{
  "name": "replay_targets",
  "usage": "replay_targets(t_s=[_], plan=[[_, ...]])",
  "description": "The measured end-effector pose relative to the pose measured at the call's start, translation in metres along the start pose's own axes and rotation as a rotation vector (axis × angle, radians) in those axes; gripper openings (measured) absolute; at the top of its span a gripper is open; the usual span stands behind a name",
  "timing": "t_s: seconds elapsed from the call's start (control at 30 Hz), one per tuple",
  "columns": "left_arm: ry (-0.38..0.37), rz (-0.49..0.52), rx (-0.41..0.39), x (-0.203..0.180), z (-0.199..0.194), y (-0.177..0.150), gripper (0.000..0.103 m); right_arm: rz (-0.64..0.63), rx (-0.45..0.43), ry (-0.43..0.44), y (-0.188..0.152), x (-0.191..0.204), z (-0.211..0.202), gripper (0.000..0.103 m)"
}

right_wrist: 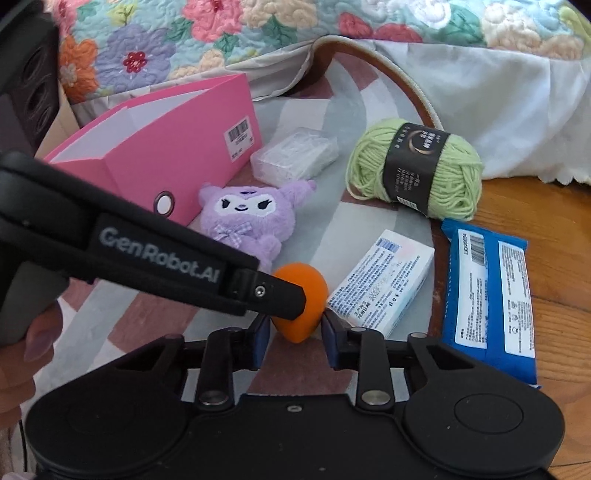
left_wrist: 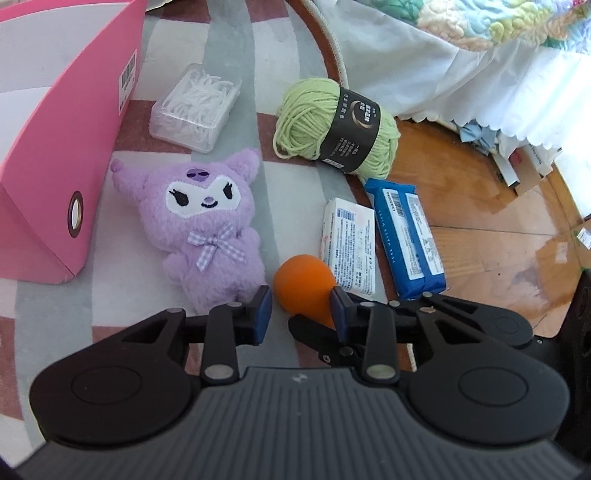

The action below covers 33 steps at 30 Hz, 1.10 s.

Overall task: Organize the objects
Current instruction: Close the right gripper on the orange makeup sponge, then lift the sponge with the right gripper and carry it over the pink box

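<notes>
Here we have both grippers gathered around the orange makeup sponge [right_wrist: 301, 304], which lies on the striped rug [left_wrist: 280, 44]. Our right gripper [right_wrist: 295, 334] sits with its blue pads spread on either side of the sponge, not yet pressing it. Our left gripper [left_wrist: 301, 310] is also spread, its right pad touching the sponge's side while the left pad stands apart. Just left of the sponge lies the purple plush toy [left_wrist: 207, 225], face up, and just right of it the white carton [left_wrist: 349, 245], with the blue pack of wipes [left_wrist: 406, 240] beside that, partly on the wooden floor [left_wrist: 480, 206]. Farther off we see the green yarn skein [left_wrist: 336, 123], the clear plastic box [left_wrist: 195, 107] and the pink file box [left_wrist: 62, 147] standing open to the left. Beyond them hangs the floral quilt [right_wrist: 258, 33].
</notes>
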State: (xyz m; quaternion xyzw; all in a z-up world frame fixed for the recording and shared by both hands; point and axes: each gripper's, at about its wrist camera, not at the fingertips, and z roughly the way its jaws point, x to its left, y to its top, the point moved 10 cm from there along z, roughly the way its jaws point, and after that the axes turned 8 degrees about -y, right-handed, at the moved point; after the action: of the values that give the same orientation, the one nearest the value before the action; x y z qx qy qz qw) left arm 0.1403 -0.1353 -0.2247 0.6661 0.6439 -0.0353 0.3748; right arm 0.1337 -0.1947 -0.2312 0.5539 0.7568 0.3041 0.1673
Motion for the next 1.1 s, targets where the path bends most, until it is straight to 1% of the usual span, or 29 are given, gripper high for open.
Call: replay_targets(t_s=[0.13,0.23,0.53,0.7,0.97,1.1], plan=[[-0.026,-0.031,-0.004,0.000,0.000,0.000,0.030,0.000,-0.003,-0.009,0.000,0.001,0.000,0.033],[-0.033,-0.030,-0.008,-0.001,-0.002,-0.001,0.028,-0.010,-0.006,-0.021,0.000,0.002,-0.002,0.032],[-0.032,0.002,-0.009,-0.010,-0.014,-0.002,0.028,-0.024,-0.013,-0.032,0.003,0.008,-0.013,0.031],[-0.037,-0.002,0.014,-0.013,-0.023,-0.004,0.028,-0.027,-0.003,-0.025,0.003,0.013,-0.023,0.031],[-0.063,0.012,0.023,-0.025,-0.052,-0.007,0.030,-0.022,0.010,-0.005,0.011,0.024,-0.051,0.031],[-0.052,0.040,0.031,-0.035,-0.069,-0.009,0.030,-0.024,0.024,0.007,0.016,0.031,-0.068,0.031]])
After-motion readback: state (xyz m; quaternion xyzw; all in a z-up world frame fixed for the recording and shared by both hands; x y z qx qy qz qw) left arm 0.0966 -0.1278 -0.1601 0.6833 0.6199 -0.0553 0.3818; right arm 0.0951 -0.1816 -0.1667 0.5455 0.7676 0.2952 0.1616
